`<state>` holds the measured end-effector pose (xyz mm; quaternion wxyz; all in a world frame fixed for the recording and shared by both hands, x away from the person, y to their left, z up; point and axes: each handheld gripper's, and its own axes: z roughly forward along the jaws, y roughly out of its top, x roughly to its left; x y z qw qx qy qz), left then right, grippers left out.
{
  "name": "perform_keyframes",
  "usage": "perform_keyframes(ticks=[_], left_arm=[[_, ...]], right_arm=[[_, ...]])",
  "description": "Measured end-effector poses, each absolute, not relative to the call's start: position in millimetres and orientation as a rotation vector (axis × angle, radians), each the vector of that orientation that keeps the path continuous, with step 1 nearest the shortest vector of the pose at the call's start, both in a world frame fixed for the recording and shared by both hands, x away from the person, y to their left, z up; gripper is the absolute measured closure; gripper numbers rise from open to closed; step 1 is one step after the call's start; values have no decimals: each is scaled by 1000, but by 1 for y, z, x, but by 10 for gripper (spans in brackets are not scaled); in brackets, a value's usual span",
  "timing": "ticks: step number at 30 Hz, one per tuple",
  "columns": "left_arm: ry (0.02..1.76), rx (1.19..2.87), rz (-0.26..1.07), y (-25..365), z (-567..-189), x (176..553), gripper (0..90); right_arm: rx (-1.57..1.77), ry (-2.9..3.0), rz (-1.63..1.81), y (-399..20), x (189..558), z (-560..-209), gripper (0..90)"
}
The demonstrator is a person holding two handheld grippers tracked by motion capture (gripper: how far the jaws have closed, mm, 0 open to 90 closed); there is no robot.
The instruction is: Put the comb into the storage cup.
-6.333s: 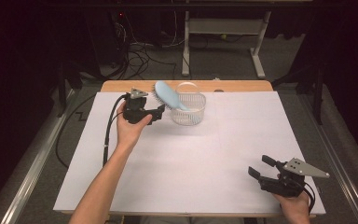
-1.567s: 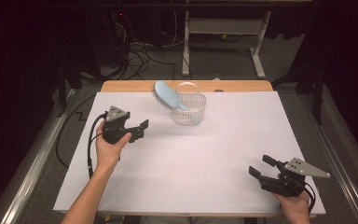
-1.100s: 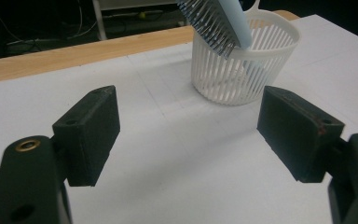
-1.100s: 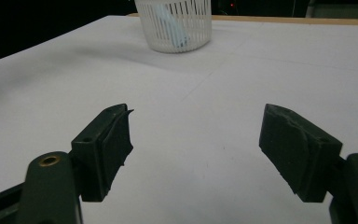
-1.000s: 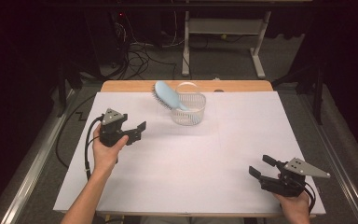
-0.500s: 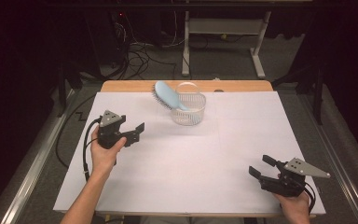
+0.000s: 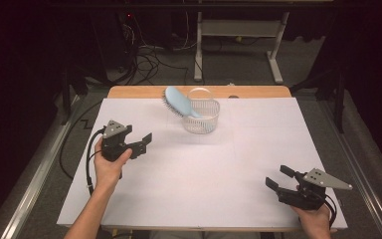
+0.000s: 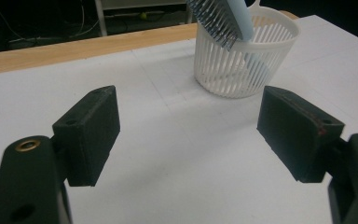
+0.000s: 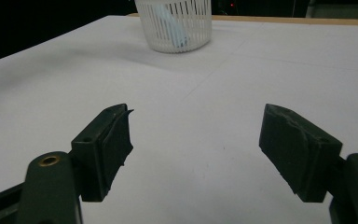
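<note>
White slotted basket [image 7: 202,117] sits at the far middle of the table [image 7: 258,164], on the white sheet just short of the bare wooden strip along the back edge. Light blue hairbrush [image 7: 180,102] stands in the basket handle-down, tilted, bristle head leaning out over the rim toward the left in the high view; in the left gripper view the bristles [image 8: 213,18] face down and left over the basket rim [image 8: 279,24]. Left hand-held gripper [image 7: 144,142] is held in the person's left hand over the left part of the table, jaws apart and empty, pointing toward the basket but well apart from it; its own view shows both black pads [image 8: 91,133] wide with only bare white sheet between them. Right hand-held gripper [image 7: 278,178] is at the near right corner, held low above the table, jaws spread, nothing between them; its view shows the basket [image 9: 175,23] far ahead with the brush handle visible through the slots. Black cable [image 7: 88,164] loops off the left hand-held gripper beside the forearm. Neither hand-held gripper touches the basket or the hairbrush.
</note>
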<state>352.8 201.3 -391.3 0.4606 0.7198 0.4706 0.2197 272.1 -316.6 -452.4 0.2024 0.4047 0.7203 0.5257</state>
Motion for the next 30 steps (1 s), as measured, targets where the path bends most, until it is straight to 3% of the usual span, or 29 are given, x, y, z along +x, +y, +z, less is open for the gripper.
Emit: perform_keyframes(ticks=[30], left_arm=[[1175,1767,553,215,-401,337,221]], right_arm=[[1135,2008,1463,-317,272,-453,252]])
